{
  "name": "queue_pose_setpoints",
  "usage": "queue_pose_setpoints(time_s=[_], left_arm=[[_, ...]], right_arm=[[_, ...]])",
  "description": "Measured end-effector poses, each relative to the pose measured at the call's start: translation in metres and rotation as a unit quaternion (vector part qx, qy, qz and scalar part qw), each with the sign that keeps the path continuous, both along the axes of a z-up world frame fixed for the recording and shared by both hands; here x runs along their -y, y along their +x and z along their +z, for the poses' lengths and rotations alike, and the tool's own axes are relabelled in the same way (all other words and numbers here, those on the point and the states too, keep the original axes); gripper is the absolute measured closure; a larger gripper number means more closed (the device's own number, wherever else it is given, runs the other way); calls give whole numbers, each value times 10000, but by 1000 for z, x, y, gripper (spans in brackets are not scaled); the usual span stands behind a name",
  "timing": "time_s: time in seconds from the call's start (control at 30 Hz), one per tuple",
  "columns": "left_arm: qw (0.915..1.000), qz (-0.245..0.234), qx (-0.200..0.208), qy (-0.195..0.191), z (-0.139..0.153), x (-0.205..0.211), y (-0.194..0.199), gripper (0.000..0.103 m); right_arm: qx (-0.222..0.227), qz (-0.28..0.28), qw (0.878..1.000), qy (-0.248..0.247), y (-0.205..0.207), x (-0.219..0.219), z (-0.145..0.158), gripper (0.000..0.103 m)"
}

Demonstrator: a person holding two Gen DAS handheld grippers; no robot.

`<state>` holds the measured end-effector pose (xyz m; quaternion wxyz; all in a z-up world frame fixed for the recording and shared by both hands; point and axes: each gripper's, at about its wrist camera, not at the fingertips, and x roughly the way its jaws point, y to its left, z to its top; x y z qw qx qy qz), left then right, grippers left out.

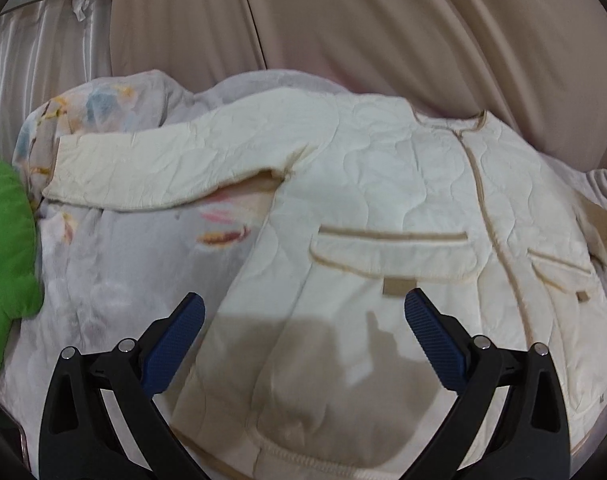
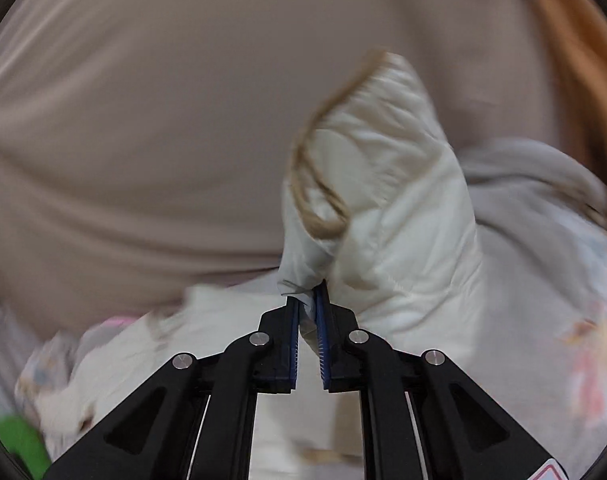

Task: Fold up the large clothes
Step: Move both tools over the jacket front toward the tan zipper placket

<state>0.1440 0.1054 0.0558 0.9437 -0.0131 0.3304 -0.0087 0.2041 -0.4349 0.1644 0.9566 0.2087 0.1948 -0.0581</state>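
A cream quilted jacket point(image 1: 383, 184) with tan trim lies front up on a floral blanket point(image 1: 115, 264), its left sleeve point(image 1: 151, 168) stretched out to the left. My left gripper point(image 1: 303, 320) is open and empty, hovering above the jacket's lower hem. My right gripper point(image 2: 308, 300) is shut on the jacket's other sleeve point(image 2: 387, 200), holding it lifted with the tan-edged cuff point(image 2: 323, 184) standing up above the fingers. The right view is blurred.
A green cushion point(image 1: 3, 248) lies at the left edge of the blanket. Beige curtains point(image 1: 343, 20) hang close behind, with white satin drapes point(image 1: 35, 48) at the far left. A dark phone-like object point(image 1: 9, 432) lies at the lower left.
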Motion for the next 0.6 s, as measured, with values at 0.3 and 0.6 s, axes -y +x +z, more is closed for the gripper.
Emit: queue_pose_setpoints(time_s=[0.3,0.6], left_arm=[[9993,-191,236,-204,21,-4,26,5],[9960,-553,-273,-647,10,-6,73,5]], right_arm=[[-1017,2511,9621,-295,149,-270,-72,92],[-1216,3041,9427,-638,125,-330,-106,54]])
